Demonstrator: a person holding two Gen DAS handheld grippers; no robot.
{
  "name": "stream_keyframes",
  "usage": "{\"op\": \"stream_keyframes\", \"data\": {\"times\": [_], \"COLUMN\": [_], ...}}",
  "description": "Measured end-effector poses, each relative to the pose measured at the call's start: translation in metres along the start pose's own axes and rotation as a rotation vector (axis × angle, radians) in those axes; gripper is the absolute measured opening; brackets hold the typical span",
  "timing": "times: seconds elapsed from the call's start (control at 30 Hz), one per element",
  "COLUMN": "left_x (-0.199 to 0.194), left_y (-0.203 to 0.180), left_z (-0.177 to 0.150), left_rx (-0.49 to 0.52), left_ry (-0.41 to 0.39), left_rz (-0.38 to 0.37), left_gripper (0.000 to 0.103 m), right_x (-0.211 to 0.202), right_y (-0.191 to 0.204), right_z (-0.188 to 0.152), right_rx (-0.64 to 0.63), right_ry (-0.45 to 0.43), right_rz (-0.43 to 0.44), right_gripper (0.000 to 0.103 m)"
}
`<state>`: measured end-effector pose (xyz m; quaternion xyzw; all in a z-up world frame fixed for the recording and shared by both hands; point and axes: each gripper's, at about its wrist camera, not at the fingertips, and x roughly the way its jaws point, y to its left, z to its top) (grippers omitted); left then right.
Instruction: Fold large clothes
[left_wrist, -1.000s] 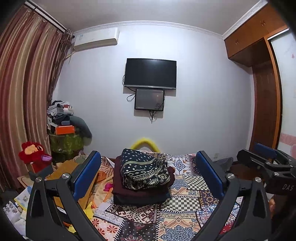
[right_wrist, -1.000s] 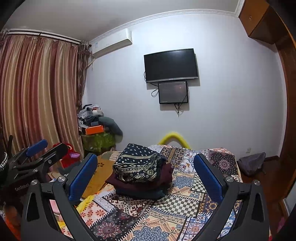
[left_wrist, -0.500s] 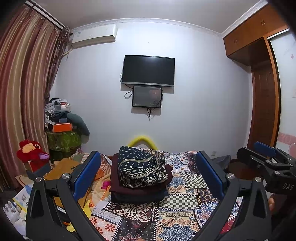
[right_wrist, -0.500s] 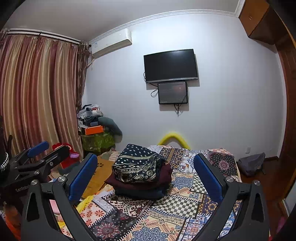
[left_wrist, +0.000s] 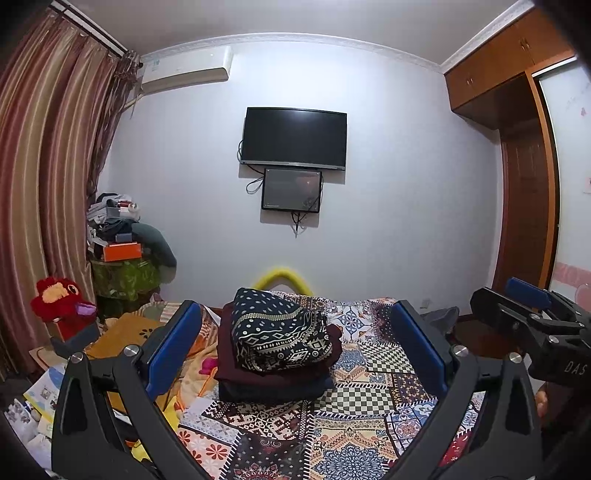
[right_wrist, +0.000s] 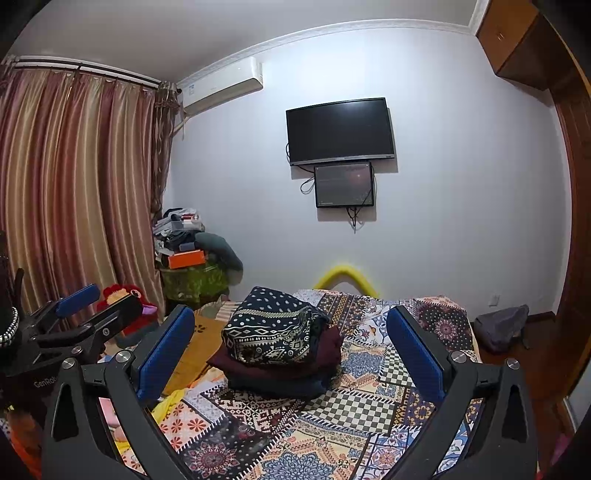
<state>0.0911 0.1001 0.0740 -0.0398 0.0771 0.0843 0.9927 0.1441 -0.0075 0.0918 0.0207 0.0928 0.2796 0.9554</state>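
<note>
Jaws of left gripper (left_wrist: 295, 343) and right gripper (right_wrist: 291, 343) spread wide, empty. Stack of 3 folded garments, dark patterned cloth on top (left_wrist: 275, 350), sits mid-bed on patchwork bedspread (left_wrist: 373, 417). Risk: careless approach nudges stack, top fold slides off.

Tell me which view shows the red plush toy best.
The left wrist view: the red plush toy sits fully visible beside the curtain. In the right wrist view, the left gripper covers most of it.
</note>
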Motion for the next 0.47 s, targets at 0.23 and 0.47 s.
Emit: {"op": "stream_keyframes", "data": {"times": [0.23,0.47], "left_x": [0.0027,0.0045], "left_y": [0.0011,0.0018], "left_z": [-0.0021,-0.0045], "left_rx": [-0.007,-0.011], "left_ry": [0.012,0.021], "left_rz": [-0.004,-0.004], "left_gripper": [0.103,0.103], "right_x": [0.0021,0.0047], "right_y": [-0.0016,-0.0020], "right_z": [-0.0004,-0.0012], "right_rx": [0.004,0.002], "right_ry": [0.008,0.017], "right_rz": [0.001,0.001], "right_gripper": [0.103,0.103]}}
